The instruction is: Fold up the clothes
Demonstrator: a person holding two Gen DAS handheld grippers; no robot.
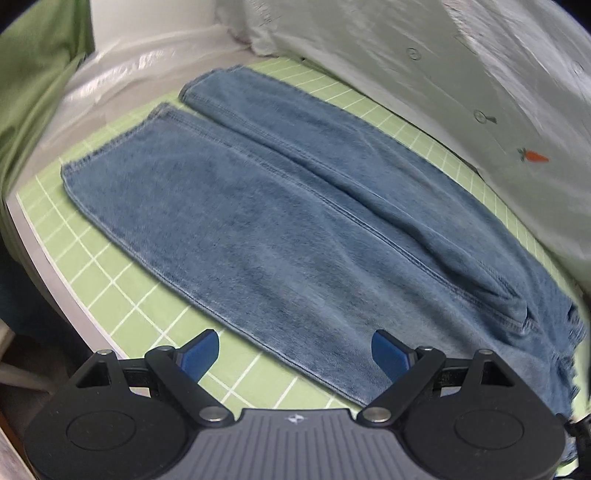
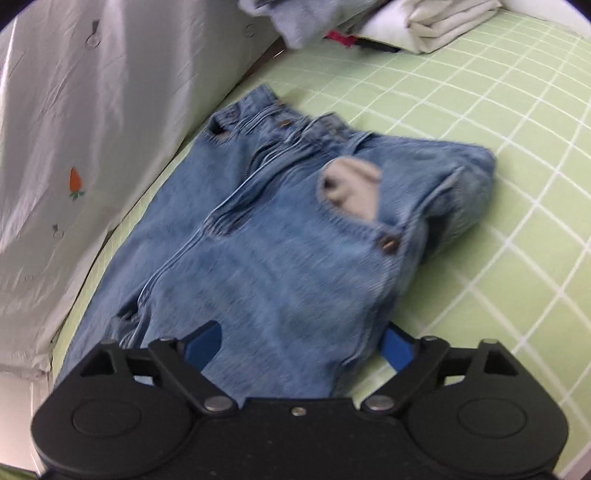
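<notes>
A pair of blue jeans (image 1: pixel 280 206) lies flat on the green checked sheet (image 1: pixel 110 266). In the left wrist view both legs run side by side toward the far left, hems at the far end. My left gripper (image 1: pixel 295 347) hovers open over the near leg's edge, nothing between its blue pads. In the right wrist view the jeans' waistband (image 2: pixel 280 122) lies far from me, a pale pocket lining (image 2: pixel 351 188) turned out and the right hip bunched. My right gripper (image 2: pixel 301 345) stands open low over the thigh, denim lying between its fingers; the pads do not press it.
A white cover with a small carrot print (image 1: pixel 532 156) rises along the jeans' far side, seen too in the right wrist view as the white cover (image 2: pixel 74 147). Folded pale clothes (image 2: pixel 424 26) and a grey garment (image 2: pixel 295 22) sit beyond the waistband. A green cloth (image 1: pixel 33 85) hangs far left.
</notes>
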